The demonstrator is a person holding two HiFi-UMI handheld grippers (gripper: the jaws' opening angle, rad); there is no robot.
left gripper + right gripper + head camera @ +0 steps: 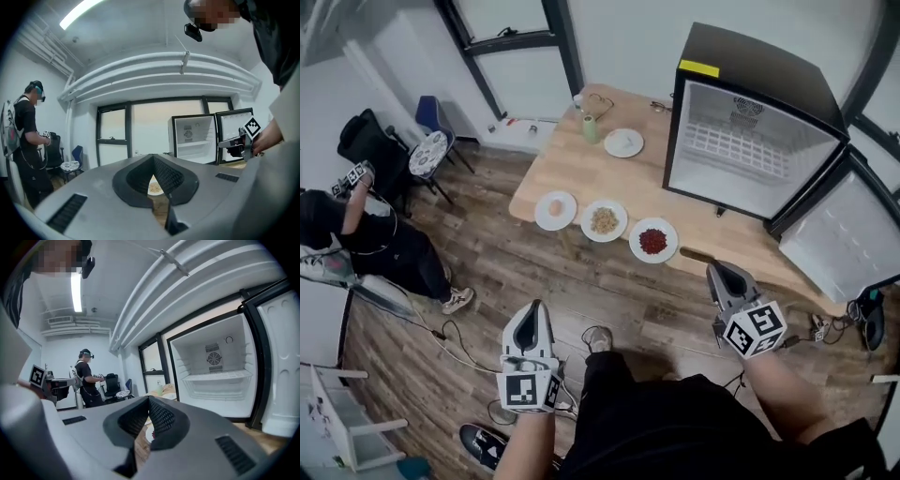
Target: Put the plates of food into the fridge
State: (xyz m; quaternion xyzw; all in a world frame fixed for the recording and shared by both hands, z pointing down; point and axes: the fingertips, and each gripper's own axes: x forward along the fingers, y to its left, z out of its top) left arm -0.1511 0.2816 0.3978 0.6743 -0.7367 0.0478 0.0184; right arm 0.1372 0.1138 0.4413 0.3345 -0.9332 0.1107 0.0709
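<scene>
Head view: plates of food [604, 220] are being shown mid-frame on the table [572, 169], fridge [759, 66] open upper right. The left gripper [532, 311] and right gripper [715, 270] are being held shut and empty, so imo the jaws want opening before a rim is being pinched level.

Fridge door [851, 239] cut off (right edge).

The person wears black clothing [675, 431] and a black, pale-soled shoe [483, 446]. The grey left gripper [532, 309] and right gripper [714, 269] each carry a black-and-white marker cube [528, 391].
</scene>
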